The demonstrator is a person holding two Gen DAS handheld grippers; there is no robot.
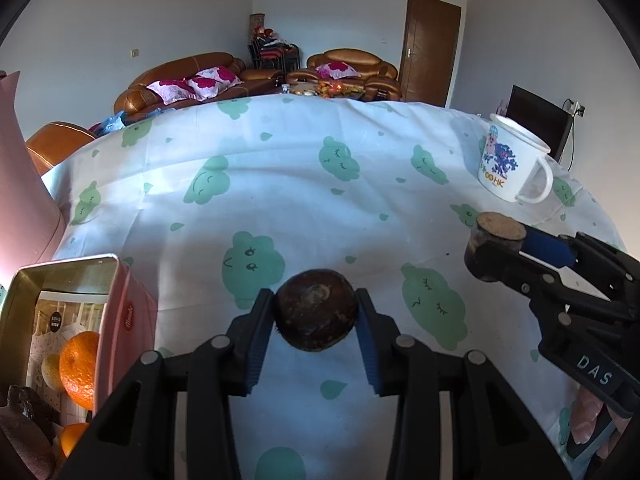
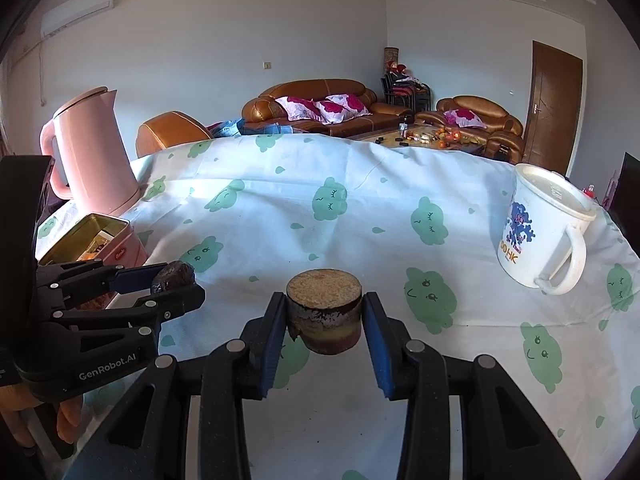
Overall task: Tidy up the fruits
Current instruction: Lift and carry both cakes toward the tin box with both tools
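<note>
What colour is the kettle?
Pink kettle, clearest in the right wrist view.

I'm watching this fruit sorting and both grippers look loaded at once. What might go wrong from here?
1. The left gripper pinches a round dark fruit only at its sides; it may roll out and drop on the way to the pink tin.
2. The tin already holds an orange and other pieces, so space is tight.
3. The right gripper, holding a cut cylindrical piece, is close by; the two could bump.
</note>
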